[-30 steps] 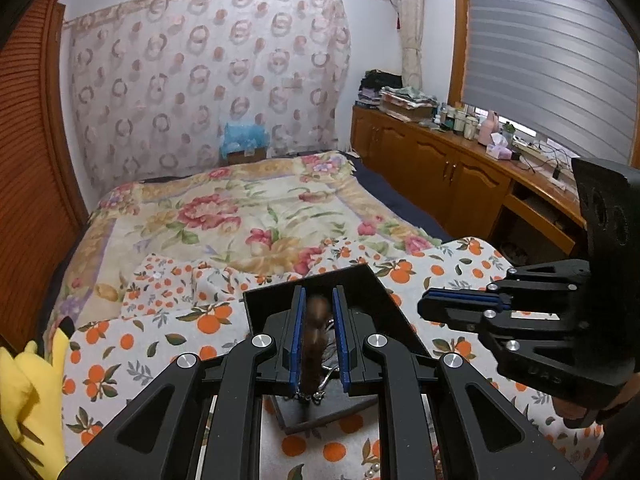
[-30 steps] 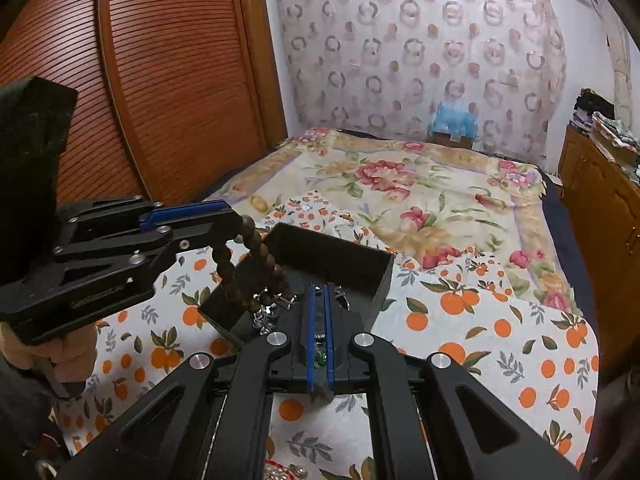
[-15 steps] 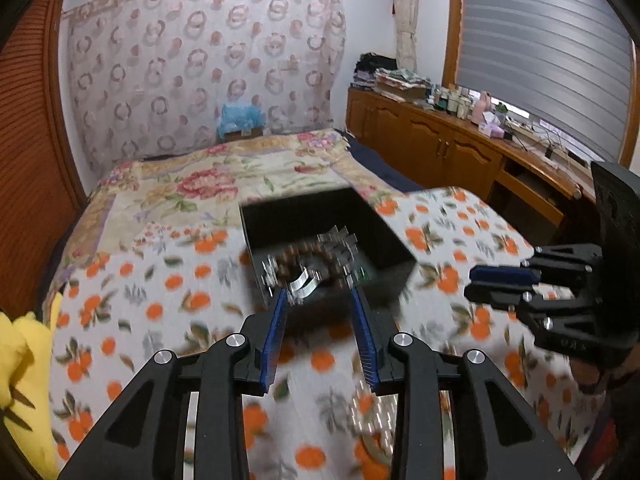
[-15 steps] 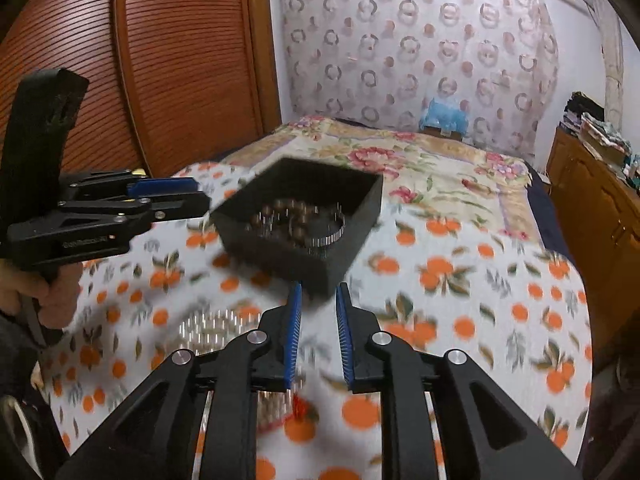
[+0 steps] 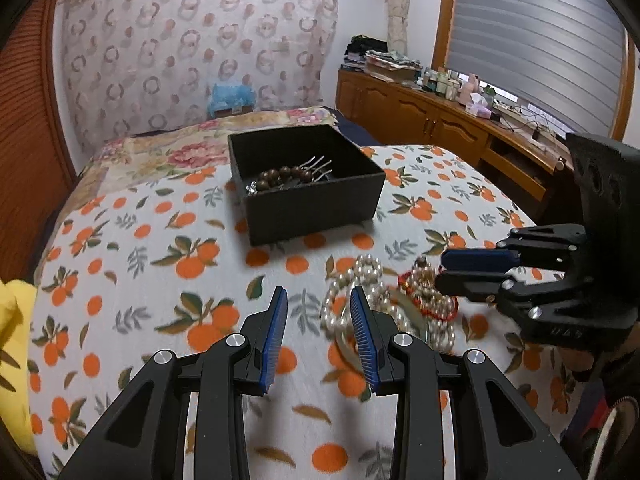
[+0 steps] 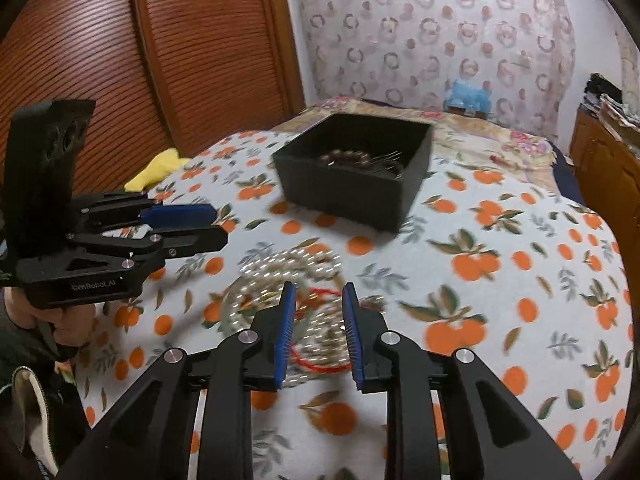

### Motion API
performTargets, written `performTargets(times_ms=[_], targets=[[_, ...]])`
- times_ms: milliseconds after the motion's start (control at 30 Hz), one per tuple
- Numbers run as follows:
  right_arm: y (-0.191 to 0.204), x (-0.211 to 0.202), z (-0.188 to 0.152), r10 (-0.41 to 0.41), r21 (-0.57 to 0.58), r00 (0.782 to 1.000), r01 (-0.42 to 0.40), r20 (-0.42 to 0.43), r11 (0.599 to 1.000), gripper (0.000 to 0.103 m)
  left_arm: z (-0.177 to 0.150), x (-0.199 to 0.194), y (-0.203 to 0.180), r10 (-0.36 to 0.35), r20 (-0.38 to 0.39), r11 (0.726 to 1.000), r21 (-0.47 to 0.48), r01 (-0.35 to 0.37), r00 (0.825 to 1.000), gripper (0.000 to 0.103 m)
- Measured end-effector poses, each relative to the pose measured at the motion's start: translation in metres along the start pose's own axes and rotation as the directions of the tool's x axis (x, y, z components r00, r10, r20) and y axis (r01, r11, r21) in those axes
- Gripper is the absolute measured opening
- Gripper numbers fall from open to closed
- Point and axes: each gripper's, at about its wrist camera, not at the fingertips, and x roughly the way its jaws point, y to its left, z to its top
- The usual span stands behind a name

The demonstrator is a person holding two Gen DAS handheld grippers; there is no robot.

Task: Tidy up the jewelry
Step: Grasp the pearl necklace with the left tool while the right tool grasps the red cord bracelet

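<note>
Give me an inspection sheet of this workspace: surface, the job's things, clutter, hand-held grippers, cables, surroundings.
Surface: orange-print blanket spread over a bed.
Job's things: black box holding brown wooden beads and metal hair clips; pearl necklace and red-and-gold jewelry lie in a heap on the blanket, outside the box.
Clutter: yellow cloth at the blanket's edge.
Hand-held grippers: left hand-held gripper open, nothing between its pads; right hand-held gripper opening, nothing gripped, over the heap.
Cables: some on the wooden cabinet.
Surroundings: patterned curtain, window blind, wooden sliding door.
</note>
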Motion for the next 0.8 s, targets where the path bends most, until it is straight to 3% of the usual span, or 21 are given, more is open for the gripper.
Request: performTargets(times_ms=[300, 367, 800], targets=[[0.019, 0.02, -0.007, -0.057, -0.063, 0.996, 0.052, -0.069, 0.997, 0.026, -0.019, 0.0, 0.002, -0.013, -0.037, 1.0, -0.015, 0.013, 0.999, 0.031], [0.017, 0.021, -0.007, -0.065, -0.067, 0.995, 0.061, -0.072, 0.996, 0.009, -0.02, 0.0, 0.0, -0.013, -0.041, 1.0, -0.011, 0.013, 0.999, 0.031], [-0.009, -0.035, 0.004, -0.097, 0.0, 0.993, 0.097, 0.064, 0.995, 0.008, -0.014, 0.017, -0.017, -0.02, -0.068, 0.999, 0.042, 0.023, 0.997, 0.032]])
